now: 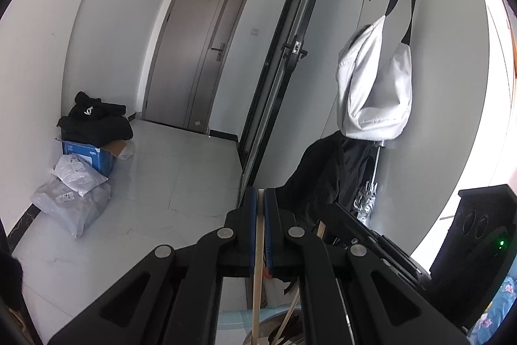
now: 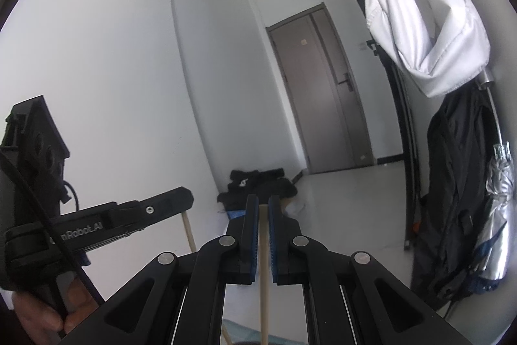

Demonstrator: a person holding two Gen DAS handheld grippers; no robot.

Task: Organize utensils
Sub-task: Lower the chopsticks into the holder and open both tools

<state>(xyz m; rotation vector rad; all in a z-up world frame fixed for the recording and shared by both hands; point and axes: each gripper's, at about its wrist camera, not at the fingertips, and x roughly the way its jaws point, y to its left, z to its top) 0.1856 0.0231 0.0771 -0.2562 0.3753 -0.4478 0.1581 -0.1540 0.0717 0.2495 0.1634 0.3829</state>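
Both claws carrying. Left claw (image 1: 261, 199) pressed onto a pale wooden chopstick (image 1: 257, 264) upright between its blue pads; right claw (image 2: 263, 209) likewise pinches a second pale wooden stick (image 2: 264, 280). Round metal container (image 1: 274, 328) lies just below left claw. Judged next: lower sticks into it, release.

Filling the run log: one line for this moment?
left tongs: shut on chopstick | right tongs: shut on chopstick | both held upright
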